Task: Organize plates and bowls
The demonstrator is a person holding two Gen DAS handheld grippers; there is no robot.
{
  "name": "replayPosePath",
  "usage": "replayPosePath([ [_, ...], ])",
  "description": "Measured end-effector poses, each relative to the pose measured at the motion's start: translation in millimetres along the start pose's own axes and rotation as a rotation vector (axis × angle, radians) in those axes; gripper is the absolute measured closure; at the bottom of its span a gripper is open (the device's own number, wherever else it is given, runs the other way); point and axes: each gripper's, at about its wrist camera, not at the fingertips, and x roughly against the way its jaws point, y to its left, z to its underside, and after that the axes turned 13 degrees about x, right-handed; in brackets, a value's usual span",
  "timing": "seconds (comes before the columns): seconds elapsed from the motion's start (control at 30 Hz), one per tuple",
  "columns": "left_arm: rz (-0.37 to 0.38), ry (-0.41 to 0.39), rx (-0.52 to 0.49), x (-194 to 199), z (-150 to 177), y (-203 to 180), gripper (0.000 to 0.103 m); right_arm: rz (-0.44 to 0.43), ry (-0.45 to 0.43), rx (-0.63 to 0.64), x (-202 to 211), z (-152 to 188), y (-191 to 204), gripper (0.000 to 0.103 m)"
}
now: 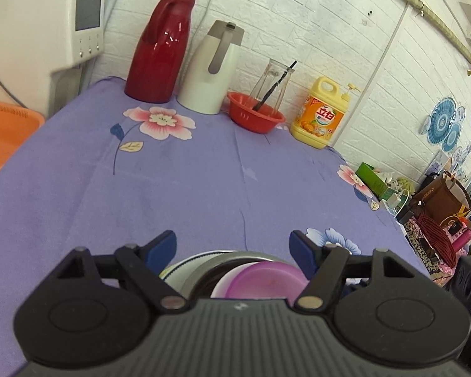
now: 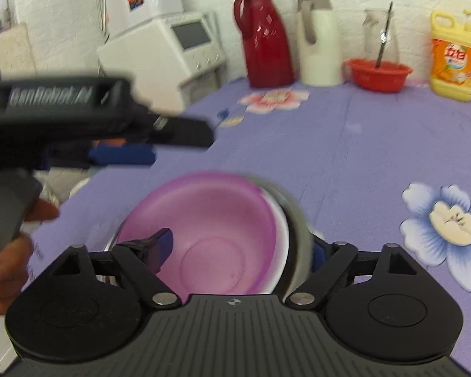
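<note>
A purple plastic bowl (image 2: 210,229) sits nested in a metal bowl (image 2: 298,220) on the purple flowered tablecloth. My right gripper (image 2: 238,248) is open wide: its left finger is inside the purple bowl, its right finger is outside the metal bowl's rim, and neither clearly touches. In the left wrist view the purple bowl (image 1: 263,278) and the metal bowl (image 1: 213,267) lie just below my left gripper (image 1: 234,245), with a white plate's rim (image 1: 179,267) beside them. The left gripper is open and empty, and it also shows in the right wrist view (image 2: 125,154).
Along the back wall stand a red thermos (image 1: 160,47), a white thermos (image 1: 212,69), a red basket (image 1: 256,113) with a glass jug, and a yellow detergent bottle (image 1: 322,113). An orange basin (image 1: 6,135) is off the left edge. Clutter sits right of the table.
</note>
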Motion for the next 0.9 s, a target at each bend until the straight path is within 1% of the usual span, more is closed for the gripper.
replayPosePath([
  [0.13,0.0,-0.011,0.018,5,-1,2,0.031,0.037,-0.02,0.02,7,-3,-4,0.0],
  [0.27,-0.022,-0.034,0.014,11,4,1,0.031,0.064,-0.034,-0.009,21,5,-12,0.0],
  [0.33,-0.032,-0.044,0.024,14,11,1,0.031,0.094,-0.038,-0.029,27,10,-18,0.0],
  [0.47,-0.034,-0.054,0.051,20,26,-4,0.031,0.132,-0.046,-0.081,40,21,-28,0.0],
  [0.57,-0.022,-0.059,0.057,29,38,-11,0.031,0.164,-0.044,-0.093,50,29,-29,0.0],
  [0.67,-0.03,-0.082,0.032,43,52,-19,0.031,0.174,-0.054,-0.106,62,39,-26,0.0],
  [0.8,-0.065,-0.101,-0.012,59,75,-29,0.031,0.187,-0.066,-0.114,81,57,-19,0.0],
  [0.9,-0.062,-0.102,-0.026,71,93,-33,0.031,0.195,-0.068,-0.122,91,69,-13,0.0],
])
